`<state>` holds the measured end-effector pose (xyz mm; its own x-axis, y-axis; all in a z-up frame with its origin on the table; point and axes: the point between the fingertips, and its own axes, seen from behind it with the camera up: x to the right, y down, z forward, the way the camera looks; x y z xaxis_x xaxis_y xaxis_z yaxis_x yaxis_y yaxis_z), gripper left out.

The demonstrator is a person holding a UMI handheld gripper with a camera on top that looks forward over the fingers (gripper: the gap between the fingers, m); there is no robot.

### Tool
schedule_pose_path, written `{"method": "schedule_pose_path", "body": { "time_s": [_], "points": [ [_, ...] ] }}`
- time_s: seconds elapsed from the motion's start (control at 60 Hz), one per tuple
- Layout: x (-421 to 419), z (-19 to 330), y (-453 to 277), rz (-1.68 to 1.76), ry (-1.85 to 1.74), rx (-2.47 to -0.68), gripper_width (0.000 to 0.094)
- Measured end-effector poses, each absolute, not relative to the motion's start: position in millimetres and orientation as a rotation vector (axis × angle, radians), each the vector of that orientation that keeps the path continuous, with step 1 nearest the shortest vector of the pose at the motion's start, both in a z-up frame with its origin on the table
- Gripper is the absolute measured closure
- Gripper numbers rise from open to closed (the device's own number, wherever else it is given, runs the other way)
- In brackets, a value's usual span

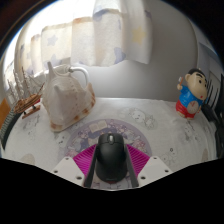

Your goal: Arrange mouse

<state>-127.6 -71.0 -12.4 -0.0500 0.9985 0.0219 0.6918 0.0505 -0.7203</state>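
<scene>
I see the black mouse between my gripper fingers, and both magenta pads seem to press its sides, so the jaws pinch it. Ahead, the white table has free room. A white teapot stands beyond-left, a small doll well apart at right.

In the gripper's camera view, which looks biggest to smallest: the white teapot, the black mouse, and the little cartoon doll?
1. white teapot
2. black mouse, between the gripper fingers, enlarged by nearness
3. cartoon doll, farther off
</scene>
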Motion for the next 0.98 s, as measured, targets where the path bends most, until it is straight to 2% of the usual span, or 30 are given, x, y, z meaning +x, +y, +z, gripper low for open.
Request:
{"method": "schedule_pose_path", "body": {
  "time_s": [0.05, 0.083, 0.117, 0.183, 0.317, 0.45, 0.617, 0.983],
  "points": [
    [-123, -3, -67, 0.722, -1.784, -1.734, 0.024],
    [-117, 7, -64, 0.699, -1.781, -1.759, 0.0068],
    [-109, 20, -58, 0.666, -1.766, -1.787, 0.0107],
    [-83, 52, -51, 0.61, -1.74, -1.846, 0.0078],
    [-16, 123, -52, 0.588, -1.743, -1.886, 0.0082],
    [46, 165, -53, 0.566, -1.766, -1.891, 0.0086],
    [82, 181, -55, 0.579, -1.791, -1.889, 0.0083],
    [81, 181, -44, 0.566, -1.773, -1.866, 0.0075]
  ]
}}
